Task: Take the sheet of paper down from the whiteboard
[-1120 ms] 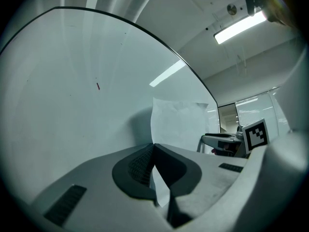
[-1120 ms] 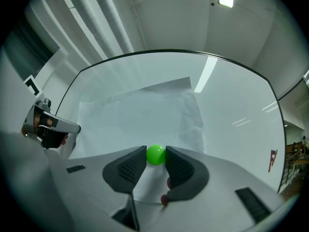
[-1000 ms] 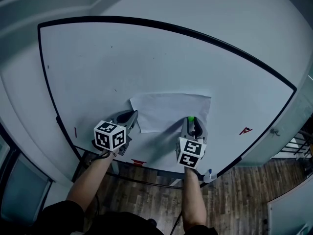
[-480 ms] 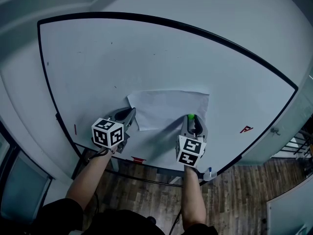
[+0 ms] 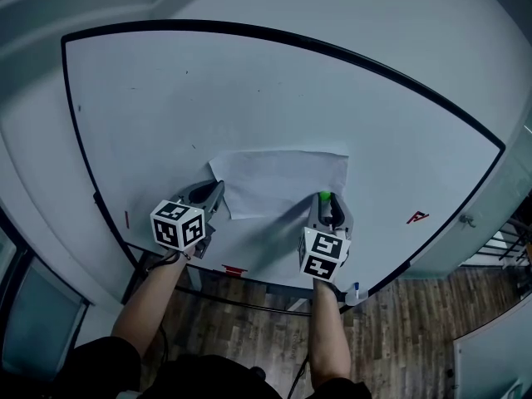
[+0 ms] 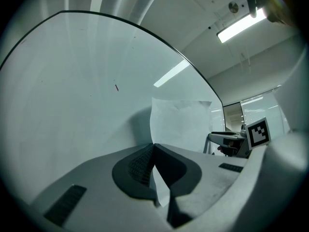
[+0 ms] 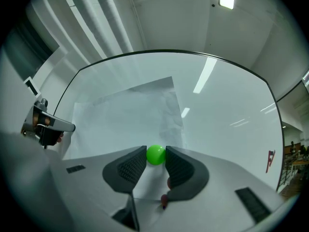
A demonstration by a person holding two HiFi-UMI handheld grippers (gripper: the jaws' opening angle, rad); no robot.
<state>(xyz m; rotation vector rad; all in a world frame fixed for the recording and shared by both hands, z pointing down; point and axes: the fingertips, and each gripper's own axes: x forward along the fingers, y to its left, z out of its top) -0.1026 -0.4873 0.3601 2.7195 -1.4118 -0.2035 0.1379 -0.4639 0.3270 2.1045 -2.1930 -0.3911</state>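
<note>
White paper [image 5: 283,177] looks light and floppy; your left gripper [image 6: 154,150] pinches its edge, right gripper [image 7: 155,156] clamps the green ball [image 7: 155,154].

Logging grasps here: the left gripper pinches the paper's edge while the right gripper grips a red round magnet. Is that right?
Not quite: the magnet is green, not red, as the right gripper view shows. The right gripper does grip it, and the left gripper pinches the edge of the paper.

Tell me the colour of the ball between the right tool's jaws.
Bright green ball, clearest in the right gripper view.
</note>
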